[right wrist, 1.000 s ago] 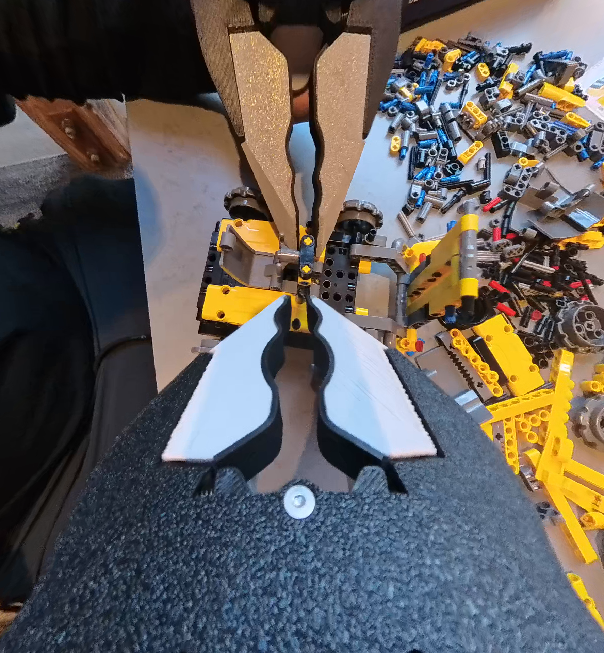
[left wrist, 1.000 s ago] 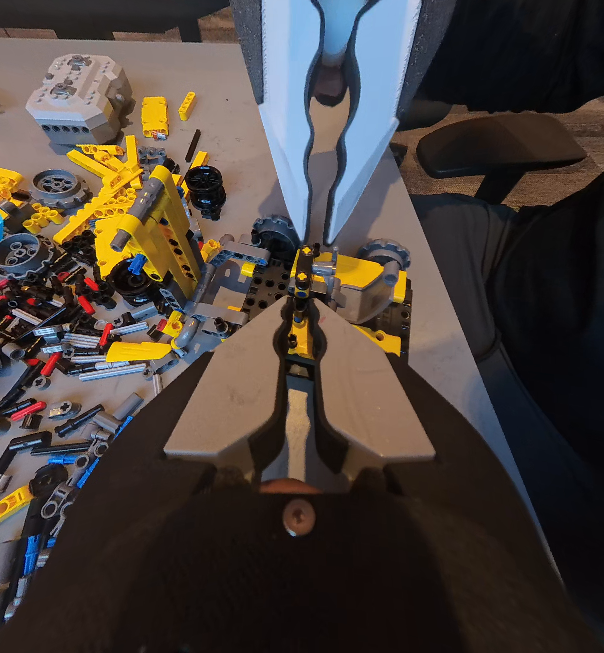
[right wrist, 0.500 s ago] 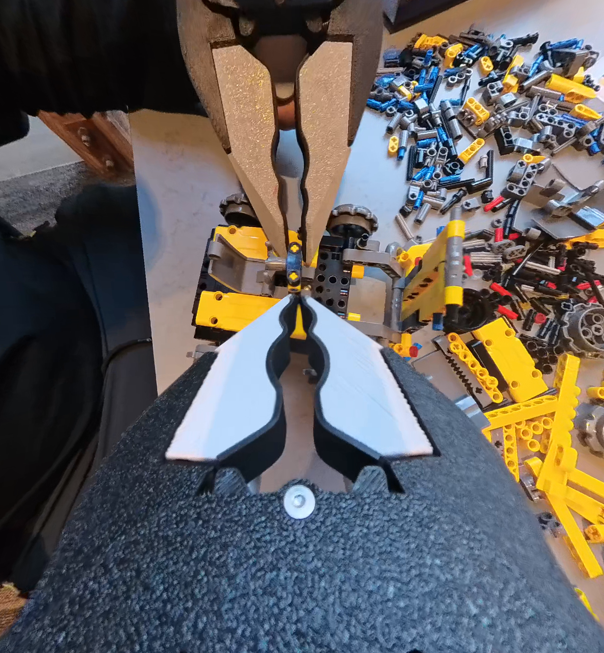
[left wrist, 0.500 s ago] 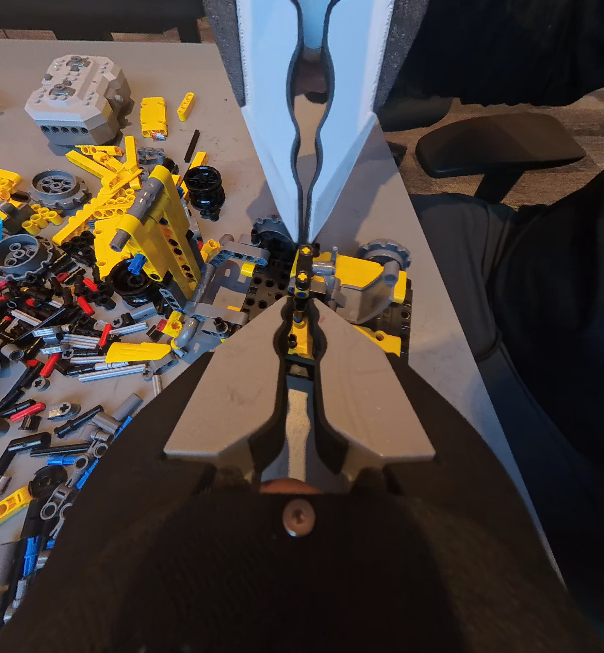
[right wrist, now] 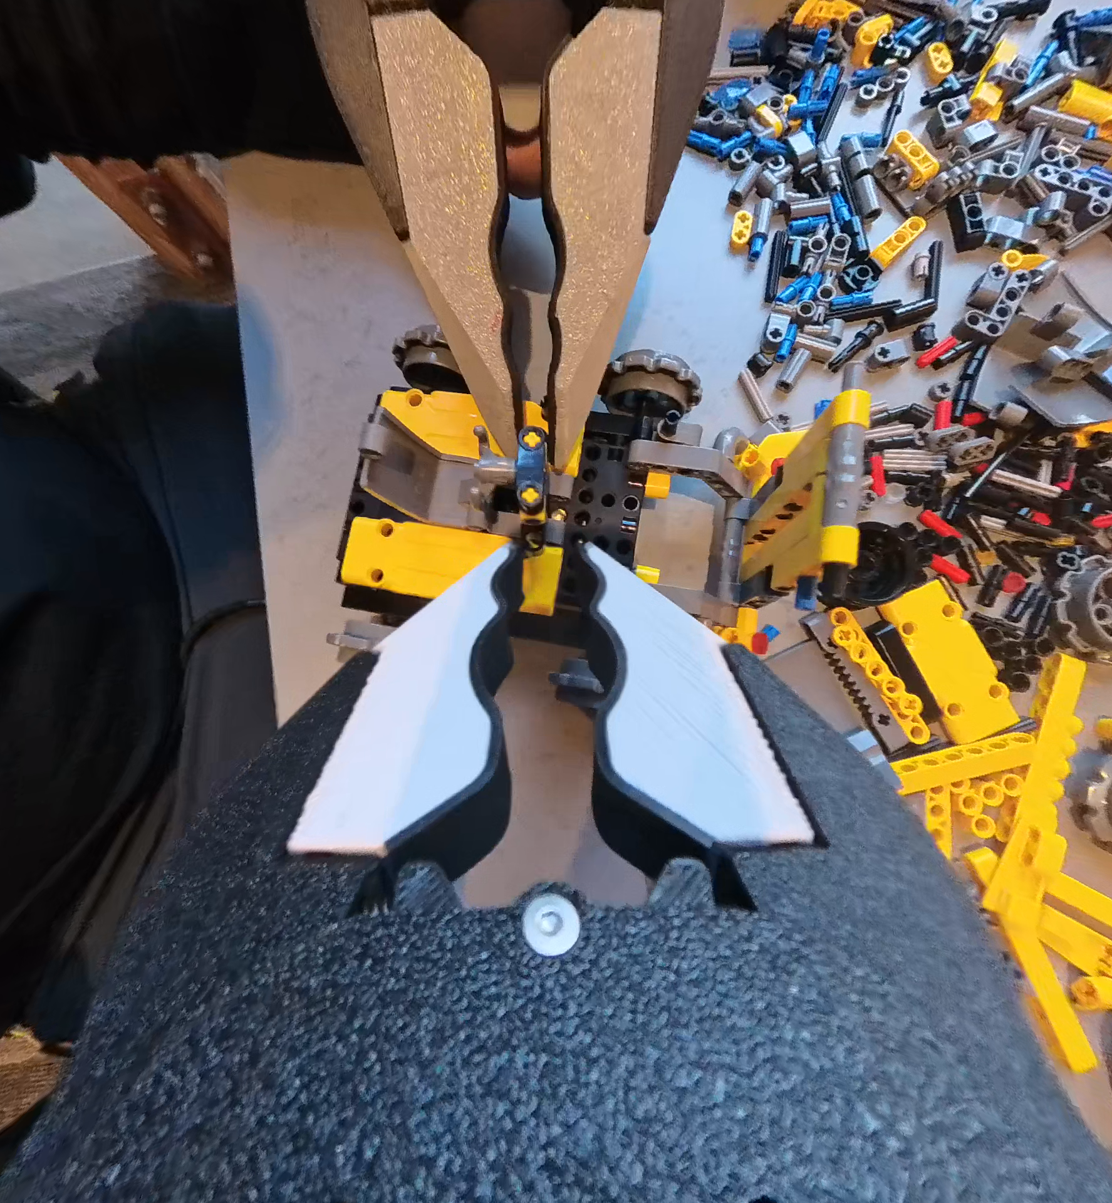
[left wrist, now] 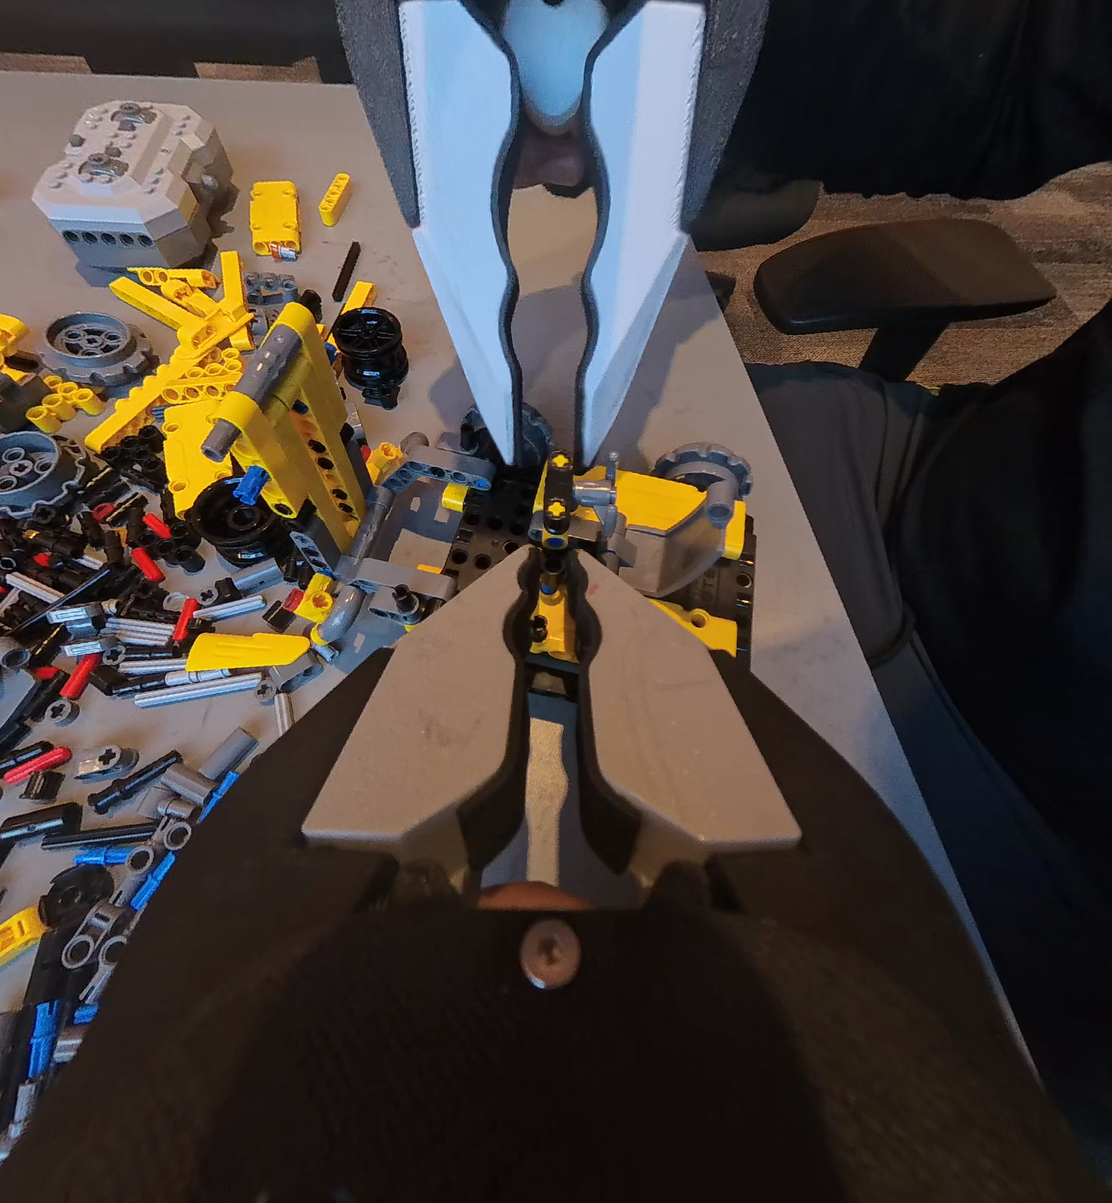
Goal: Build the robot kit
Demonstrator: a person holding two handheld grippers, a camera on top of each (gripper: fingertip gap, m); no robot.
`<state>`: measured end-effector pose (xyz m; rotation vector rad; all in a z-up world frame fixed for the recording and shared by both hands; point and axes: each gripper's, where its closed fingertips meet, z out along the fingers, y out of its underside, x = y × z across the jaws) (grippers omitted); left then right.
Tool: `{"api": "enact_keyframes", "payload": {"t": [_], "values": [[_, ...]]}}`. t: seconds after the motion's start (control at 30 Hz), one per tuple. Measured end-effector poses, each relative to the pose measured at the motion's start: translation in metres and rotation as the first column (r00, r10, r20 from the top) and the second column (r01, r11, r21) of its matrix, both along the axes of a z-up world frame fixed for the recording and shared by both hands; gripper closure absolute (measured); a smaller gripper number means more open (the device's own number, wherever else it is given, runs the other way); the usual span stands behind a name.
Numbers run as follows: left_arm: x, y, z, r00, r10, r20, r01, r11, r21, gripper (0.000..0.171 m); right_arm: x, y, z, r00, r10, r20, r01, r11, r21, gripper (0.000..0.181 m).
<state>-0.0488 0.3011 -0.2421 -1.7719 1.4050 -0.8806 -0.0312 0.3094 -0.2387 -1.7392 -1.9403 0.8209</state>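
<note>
Pinching a small black connector (left wrist: 556, 501) atop the rigid yellow model (left wrist: 664, 514), the left gripper (left wrist: 554, 565) is being kept closed while the right gripper (right wrist: 543, 547) is being held apart.

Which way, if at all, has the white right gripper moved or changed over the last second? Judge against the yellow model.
Yes. The right gripper closed near the black lever half a second ago; it now stands open, tips beside the yellow model, which stayed put.
</note>
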Motion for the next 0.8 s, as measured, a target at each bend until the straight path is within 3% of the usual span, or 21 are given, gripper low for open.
{"api": "enact_keyframes", "payload": {"t": [0.13, 0.53, 0.8], "values": [[0.000, 0.000, 0.000, 1.000, 0.000, 0.004, 0.000, 1.000, -0.003, 0.168, -0.001, -0.003, -0.001, 1.000, 0.030, -0.004, -0.030, 0.999, -0.021, 0.175], [0.000, 0.000, -0.001, 1.000, -0.005, -0.001, 0.005, 1.000, 0.003, 0.167, 0.000, -0.009, -0.003, 0.998, 0.048, 0.045, -0.048, 0.999, -0.009, 0.176], [-0.001, -0.001, -0.003, 1.000, 0.002, -0.017, -0.002, 1.000, 0.013, 0.167, 0.000, -0.010, -0.005, 0.987, 0.028, 0.156, -0.037, 0.998, 0.053, 0.176]]}}
